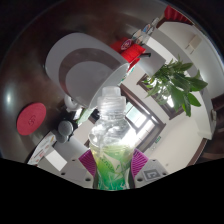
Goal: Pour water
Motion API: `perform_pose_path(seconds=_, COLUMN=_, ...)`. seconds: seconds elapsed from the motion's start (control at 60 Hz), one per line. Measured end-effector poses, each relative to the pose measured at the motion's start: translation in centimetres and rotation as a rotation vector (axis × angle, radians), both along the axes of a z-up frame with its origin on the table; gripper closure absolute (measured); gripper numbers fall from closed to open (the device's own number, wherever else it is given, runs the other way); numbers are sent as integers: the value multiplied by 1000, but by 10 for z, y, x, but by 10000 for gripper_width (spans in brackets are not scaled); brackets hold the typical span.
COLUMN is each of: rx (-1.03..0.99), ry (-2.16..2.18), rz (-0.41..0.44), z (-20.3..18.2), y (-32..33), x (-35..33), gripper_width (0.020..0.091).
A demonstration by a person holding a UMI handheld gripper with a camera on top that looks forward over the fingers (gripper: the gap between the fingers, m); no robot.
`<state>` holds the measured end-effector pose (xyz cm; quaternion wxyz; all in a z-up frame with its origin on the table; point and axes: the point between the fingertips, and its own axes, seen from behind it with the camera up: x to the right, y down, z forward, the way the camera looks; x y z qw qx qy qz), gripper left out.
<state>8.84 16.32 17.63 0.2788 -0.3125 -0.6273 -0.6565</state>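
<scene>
Tilted hard to one side, the room looks like it is leaning. White walls (185,150) fill the right part of the scene. Far off sits a round white table (85,60) with a dark ring on its top. Something red (127,45) lies just right of that table, and another red thing (178,15) sits farther off, up high. What they are is hard to tell.

On the right, near the wall, grows a green plant (178,83) with long pointed leaves. On the left lies a flat red round thing (33,116) on a dark floor or top. Near it, closer to the gripper, sits a small grey cup (64,128). A window or frame with brown wood (135,118) shows behind the bottle.

The bottle (109,140) is the thing for pouring. It is clear plastic with a white cap on top and a green label low down. It stands up tall right in the middle, between the two fingers.

The gripper (113,168) is closed on the bottle. One purple pad (87,162) presses the left side and the other pad (140,160) presses the right side. The bottle is held up off any surface, close to the camera. The cap is still on. How much water is inside is hard to see.
</scene>
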Motion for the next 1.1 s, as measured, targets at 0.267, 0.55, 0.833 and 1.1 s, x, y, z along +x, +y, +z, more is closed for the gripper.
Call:
perform_pose_path(seconds=0.267, rx=-51, ry=514, rz=-45, z=4, y=-19, x=17, gripper_width=695)
perform_pose_path(seconds=0.55, rx=-247, ry=1668, rz=-100, z=-23, y=-37, x=15, gripper_width=694)
perform_pose_path(seconds=0.833, rx=-282, ry=2291, rz=-80, z=-43, y=-27, x=26, gripper_width=695)
perform_pose_path(seconds=1.1, rx=-213, ry=2298, rz=-31, z=-61, y=-17, x=34, gripper_width=685)
